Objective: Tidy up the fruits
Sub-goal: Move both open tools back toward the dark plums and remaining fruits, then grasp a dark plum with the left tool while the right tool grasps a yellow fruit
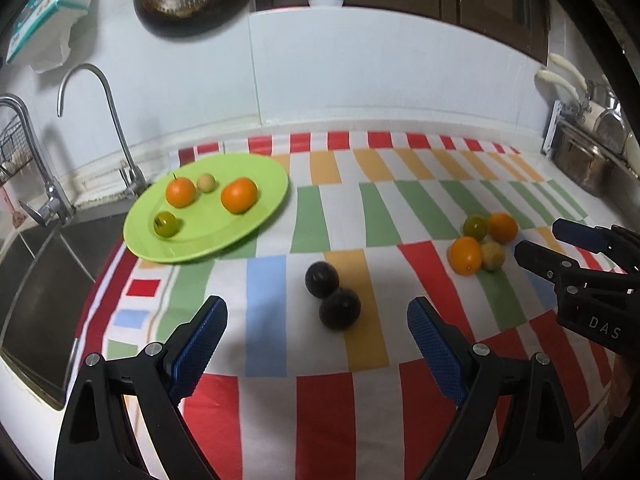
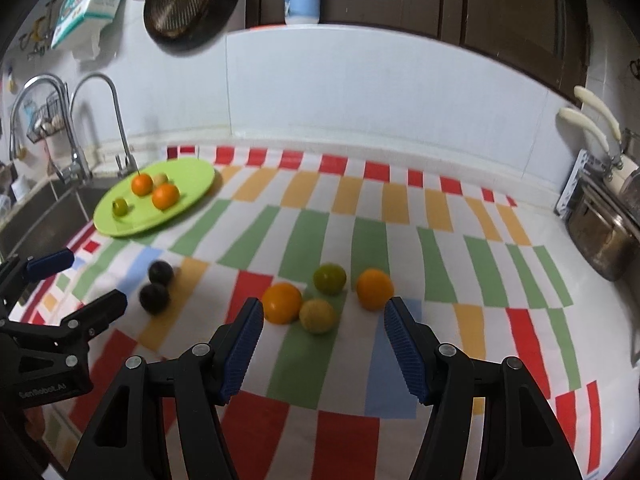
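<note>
Far ahead and to the left of your left gripper [image 1: 318, 344], the green plate [image 1: 256, 224] already carries four fruits, so sorting looks partly done. That gripper hangs released and empty, with two dark plums [image 1: 332, 294] just ahead between its fingers. Your right gripper [image 2: 324, 344], also spread and empty, faces the four-fruit cluster [image 2: 320, 300]; next, I'd say, close on one fruit.

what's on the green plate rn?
On the green plate: two oranges, one green fruit and one small pale yellow fruit. The plate surface directly under each fruit is covered, so that cannot be seen.
</note>
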Tool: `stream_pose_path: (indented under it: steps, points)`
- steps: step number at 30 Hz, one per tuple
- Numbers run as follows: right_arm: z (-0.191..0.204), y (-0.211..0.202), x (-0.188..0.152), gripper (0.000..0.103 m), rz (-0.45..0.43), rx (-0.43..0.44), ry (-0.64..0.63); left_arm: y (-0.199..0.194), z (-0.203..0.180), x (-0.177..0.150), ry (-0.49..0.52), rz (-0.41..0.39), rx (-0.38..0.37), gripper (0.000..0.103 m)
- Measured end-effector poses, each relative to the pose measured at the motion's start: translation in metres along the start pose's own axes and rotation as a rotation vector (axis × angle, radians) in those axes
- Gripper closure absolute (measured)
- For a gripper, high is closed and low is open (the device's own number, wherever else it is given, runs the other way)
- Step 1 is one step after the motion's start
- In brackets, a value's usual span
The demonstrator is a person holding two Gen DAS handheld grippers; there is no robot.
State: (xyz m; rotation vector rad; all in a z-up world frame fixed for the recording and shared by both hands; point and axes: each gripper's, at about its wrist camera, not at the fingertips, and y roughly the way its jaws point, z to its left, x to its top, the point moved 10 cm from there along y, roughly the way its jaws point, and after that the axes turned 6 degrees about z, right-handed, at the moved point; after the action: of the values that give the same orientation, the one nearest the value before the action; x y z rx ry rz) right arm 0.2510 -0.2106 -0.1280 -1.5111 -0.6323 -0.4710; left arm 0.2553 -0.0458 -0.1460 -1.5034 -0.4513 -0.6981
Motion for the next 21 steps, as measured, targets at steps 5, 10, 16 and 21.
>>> stream_pose_path:
  steps: [5, 10, 16, 21]
  points:
    - [-0.004, 0.021, -0.008, 0.04, 0.049, 0.013, -0.001, 0.015, -0.004, -0.003, -0.004, 0.031, 0.002, 0.011]
    - [-0.006, 0.035, -0.014, 0.048, 0.082, 0.025, -0.009, 0.024, -0.008, -0.006, -0.007, 0.053, -0.004, 0.023]
    - [-0.004, 0.047, -0.015, 0.059, 0.106, 0.053, -0.02, 0.034, -0.011, -0.006, -0.023, 0.083, -0.031, 0.037]
    - [0.001, 0.055, -0.014, 0.065, 0.119, 0.072, -0.039, 0.042, -0.012, -0.005, -0.032, 0.103, -0.042, 0.05]
